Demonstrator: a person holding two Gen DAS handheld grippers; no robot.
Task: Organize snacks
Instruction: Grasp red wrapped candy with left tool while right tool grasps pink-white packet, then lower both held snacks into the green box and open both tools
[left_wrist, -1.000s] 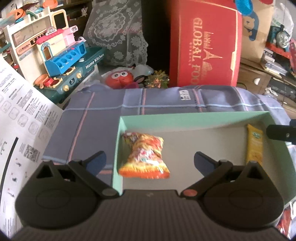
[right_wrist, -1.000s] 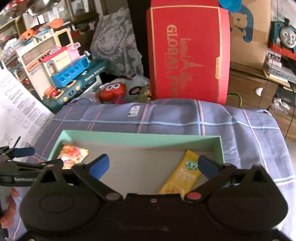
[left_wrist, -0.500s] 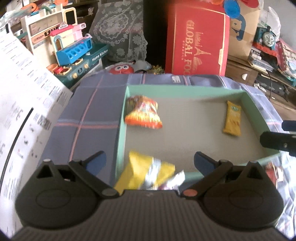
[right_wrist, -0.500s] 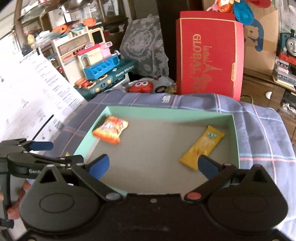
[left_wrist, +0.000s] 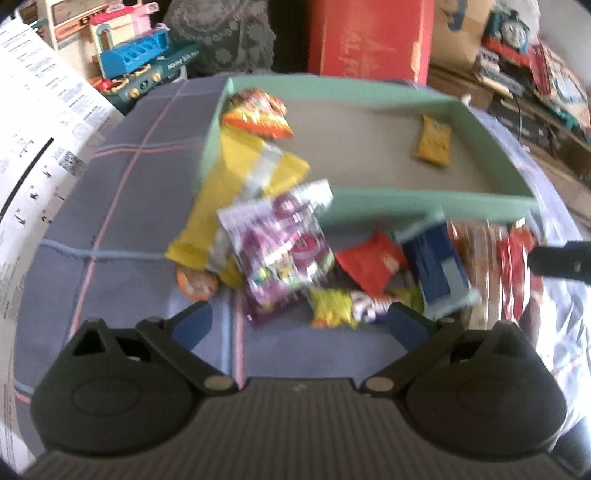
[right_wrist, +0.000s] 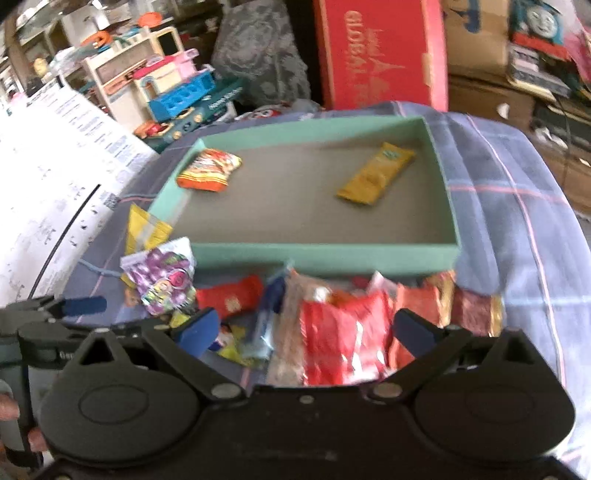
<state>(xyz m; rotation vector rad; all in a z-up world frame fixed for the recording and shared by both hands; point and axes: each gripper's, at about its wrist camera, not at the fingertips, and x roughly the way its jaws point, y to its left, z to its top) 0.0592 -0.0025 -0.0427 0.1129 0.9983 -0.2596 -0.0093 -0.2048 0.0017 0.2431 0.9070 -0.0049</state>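
Note:
A green box (left_wrist: 424, 203) on the plaid cloth holds an orange packet (left_wrist: 258, 114) at its far left and a yellow bar (left_wrist: 434, 142) at its right. In front of the box lies a heap of snacks: a yellow bag (left_wrist: 240, 184), a purple packet (left_wrist: 280, 254), a red packet (left_wrist: 373, 262), a blue carton (left_wrist: 439, 269). My left gripper (left_wrist: 299, 325) hovers open over the heap's near left edge. My right gripper (right_wrist: 304, 328) is over the heap's right side, its jaws closing, with a shiny red packet (right_wrist: 340, 332) between them and no pad pressing on it.
A large white printed sheet (left_wrist: 33, 147) rises at the left edge of the cloth (left_wrist: 122, 206). Behind the box stand a toy kitchen (right_wrist: 173, 85), a red carton (right_wrist: 380, 51) and stacked boxes. The picture is blurred by motion.
Both grippers have drawn back from over the box toward the near side and dipped a little. The heap of snacks in front of the box has come into view under them.

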